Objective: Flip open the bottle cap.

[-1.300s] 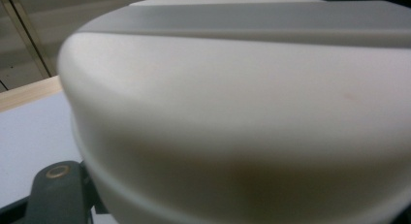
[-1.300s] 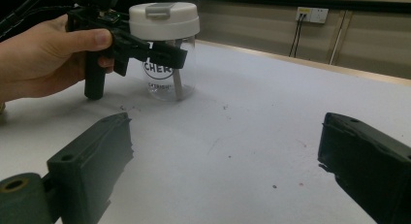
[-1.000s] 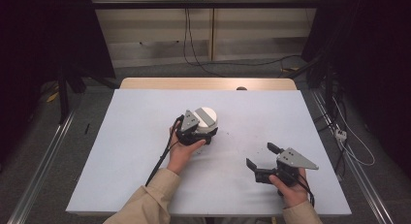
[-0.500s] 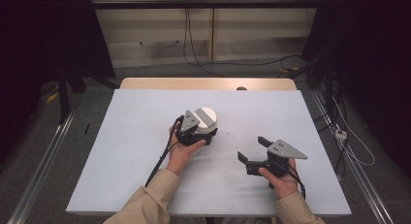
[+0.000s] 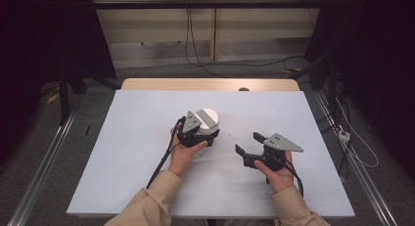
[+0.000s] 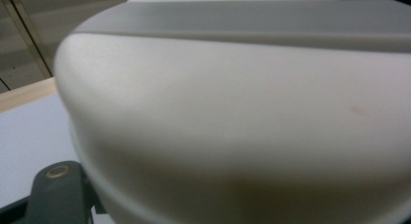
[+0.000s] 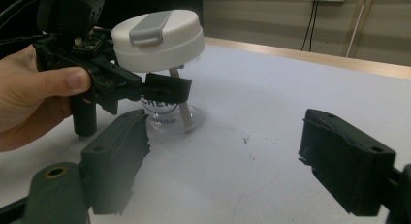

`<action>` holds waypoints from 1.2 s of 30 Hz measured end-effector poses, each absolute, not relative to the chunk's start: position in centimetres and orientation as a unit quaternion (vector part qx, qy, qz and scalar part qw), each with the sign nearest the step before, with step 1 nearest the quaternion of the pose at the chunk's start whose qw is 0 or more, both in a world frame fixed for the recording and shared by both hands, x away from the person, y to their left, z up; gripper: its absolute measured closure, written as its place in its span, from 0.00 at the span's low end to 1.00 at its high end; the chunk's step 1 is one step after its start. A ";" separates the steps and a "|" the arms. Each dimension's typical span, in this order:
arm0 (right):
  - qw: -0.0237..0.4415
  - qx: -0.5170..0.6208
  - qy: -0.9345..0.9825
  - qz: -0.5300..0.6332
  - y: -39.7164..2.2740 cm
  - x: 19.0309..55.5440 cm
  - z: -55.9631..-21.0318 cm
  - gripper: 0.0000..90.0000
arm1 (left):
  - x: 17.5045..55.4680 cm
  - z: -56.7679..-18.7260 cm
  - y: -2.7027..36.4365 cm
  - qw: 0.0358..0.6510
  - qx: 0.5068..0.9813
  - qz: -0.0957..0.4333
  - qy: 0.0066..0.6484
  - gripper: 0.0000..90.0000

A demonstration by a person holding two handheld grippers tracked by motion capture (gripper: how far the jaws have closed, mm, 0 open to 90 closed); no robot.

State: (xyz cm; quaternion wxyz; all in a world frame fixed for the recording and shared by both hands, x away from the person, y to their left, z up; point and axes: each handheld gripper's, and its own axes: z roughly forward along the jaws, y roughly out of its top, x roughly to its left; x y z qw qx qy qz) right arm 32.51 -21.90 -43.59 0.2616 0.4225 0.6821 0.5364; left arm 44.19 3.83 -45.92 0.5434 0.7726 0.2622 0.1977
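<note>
We see a clear cup [image 7: 167,112] w/ a white lid [image 7: 157,40] standing upright on the white table [image 5: 122,152], left of centre. The left gripper [image 5: 198,133] is clamped on the cup's clear body just below the lid; its jaws are closed tight on it, seen from the right gripper view. The lid has a grey tab [image 7: 149,26] on top. Some pale stick inside the cup, prob. a straw, too blurry to tell. The right gripper [image 5: 249,144] is well apart from the cup, jaws spread wide w/ nothing between; they've just been closing a bit.
</note>
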 end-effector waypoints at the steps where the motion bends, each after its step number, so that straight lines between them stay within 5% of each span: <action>1: 0.261 0.422 0.682 0.537 -21.7 32.6 -43.6 0.22 | 44.2 -45.9 3.8 0.543 0.773 0.198 0.262 0.21; 10: 0.251 0.410 0.698 0.531 -20.5 33.7 -43.3 0.46 | 44.2 -45.9 3.8 0.544 0.773 0.197 0.262 0.21; 36: 0.219 0.389 0.723 0.527 -18.0 35.4 -42.8 0.93 | 44.2 -46.0 3.8 0.543 0.773 0.198 0.263 0.21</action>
